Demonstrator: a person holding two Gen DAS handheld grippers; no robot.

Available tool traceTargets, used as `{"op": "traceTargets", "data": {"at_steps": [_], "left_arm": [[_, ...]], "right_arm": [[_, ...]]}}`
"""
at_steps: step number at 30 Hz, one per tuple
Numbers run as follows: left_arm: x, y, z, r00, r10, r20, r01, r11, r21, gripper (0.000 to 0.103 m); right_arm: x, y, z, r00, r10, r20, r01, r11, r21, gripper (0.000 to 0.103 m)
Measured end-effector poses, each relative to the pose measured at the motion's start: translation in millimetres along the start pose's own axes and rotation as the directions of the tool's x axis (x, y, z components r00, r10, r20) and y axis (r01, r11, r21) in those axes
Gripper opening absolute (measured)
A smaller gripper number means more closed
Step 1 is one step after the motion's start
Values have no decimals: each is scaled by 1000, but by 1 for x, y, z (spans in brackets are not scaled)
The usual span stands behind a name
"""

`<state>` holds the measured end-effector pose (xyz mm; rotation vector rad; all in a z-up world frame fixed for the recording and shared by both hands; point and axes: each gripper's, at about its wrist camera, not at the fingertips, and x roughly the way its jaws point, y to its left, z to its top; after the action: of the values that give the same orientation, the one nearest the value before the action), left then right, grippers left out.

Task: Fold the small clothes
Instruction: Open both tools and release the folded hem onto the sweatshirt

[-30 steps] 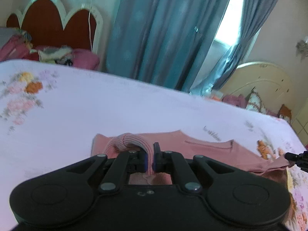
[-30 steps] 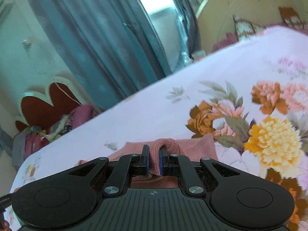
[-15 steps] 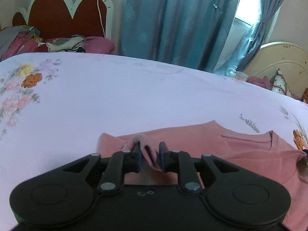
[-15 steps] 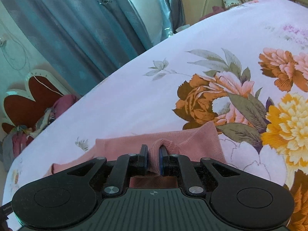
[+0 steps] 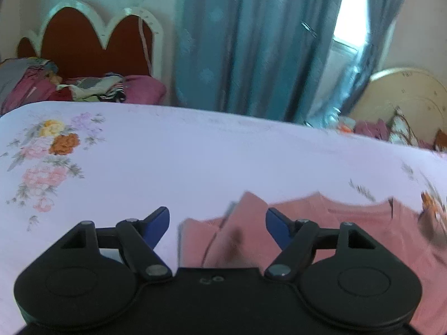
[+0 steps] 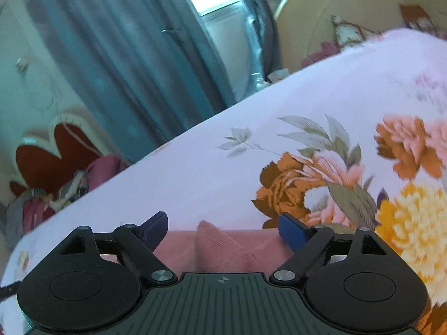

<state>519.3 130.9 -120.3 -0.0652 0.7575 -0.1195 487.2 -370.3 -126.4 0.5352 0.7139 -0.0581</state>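
Note:
A small pink garment point(image 5: 349, 231) lies flat on the floral bedsheet point(image 5: 195, 162). My left gripper point(image 5: 218, 222) is open and empty just above the garment's left end, where a fold edge sits between the blue pads point(image 5: 275, 224). In the right wrist view the same pink garment point(image 6: 223, 247) lies under my right gripper point(image 6: 223, 224), which is open and empty, with a raised ribbed fold between its jaws. The near part of the garment is hidden by both gripper bodies.
The bedsheet point(image 6: 209, 173) has large printed flowers point(image 6: 349, 178) on the right. A red scalloped headboard point(image 5: 92, 42) with piled clothes point(image 5: 83, 89) stands far left. Teal curtains point(image 5: 251, 42) and a cream headboard point(image 5: 405, 97) lie beyond the bed.
Both grippers held folds of the pink garment, then opened wide and let go. The garment now lies on the sheet, and both grippers have drawn back slightly.

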Motion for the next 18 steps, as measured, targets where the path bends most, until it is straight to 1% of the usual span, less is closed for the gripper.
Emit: {"op": "traceTargets", "data": {"at_steps": [1,2,3,5,8,10,12,13,14,15,16,17,18], "left_arm": [[4,-3,-3,1000,-10,-14,10,1000,18,74],[9,-6,-6,999,-19,-29,19,999,31,73],[14,-7,-8,999,-26,-43,27,999,42,72],[24,-12,-12,997,-25,-66,29,998,62,70],[35,-11,-15,996,-25,-86,32,996,79,67],[43,-11,-16,994,-32,-102,42,995,93,62],[49,-11,-16,993,-42,-115,55,993,109,61],[51,-11,-16,992,-52,-116,65,991,114,55],[52,-11,-16,991,-66,-117,79,990,116,51],[53,-10,-16,990,-78,-120,92,989,115,45],[53,-10,-17,989,-85,-122,98,989,111,42],[53,-10,-17,988,-96,-123,110,988,109,39],[52,-10,-18,987,-105,-124,119,987,111,32]], "right_arm": [[1,2,0,1000,7,-8,-8,1000,-21,84],[3,4,-1,1000,10,-21,-11,999,-46,78],[6,6,-3,999,10,-37,-12,997,-76,76],[13,9,-6,998,-1,-67,-8,991,-130,65],[25,9,-13,994,-7,-109,-14,982,-188,65],[32,9,-18,993,-10,-121,-19,971,-238,65],[37,11,-19,991,-2,-136,-35,962,-269,65],[40,13,-20,990,-5,-144,-37,958,-286,65],[43,15,-21,989,-5,-150,-42,951,-307,58],[46,16,-22,986,-1,-165,-53,944,-327,49],[49,17,-24,984,-11,-176,-52,937,-347,40],[51,18,-25,983,-14,-181,-54,928,-368,38],[53,18,-26,982,-11,-189,-64,920,-387,36]]}}
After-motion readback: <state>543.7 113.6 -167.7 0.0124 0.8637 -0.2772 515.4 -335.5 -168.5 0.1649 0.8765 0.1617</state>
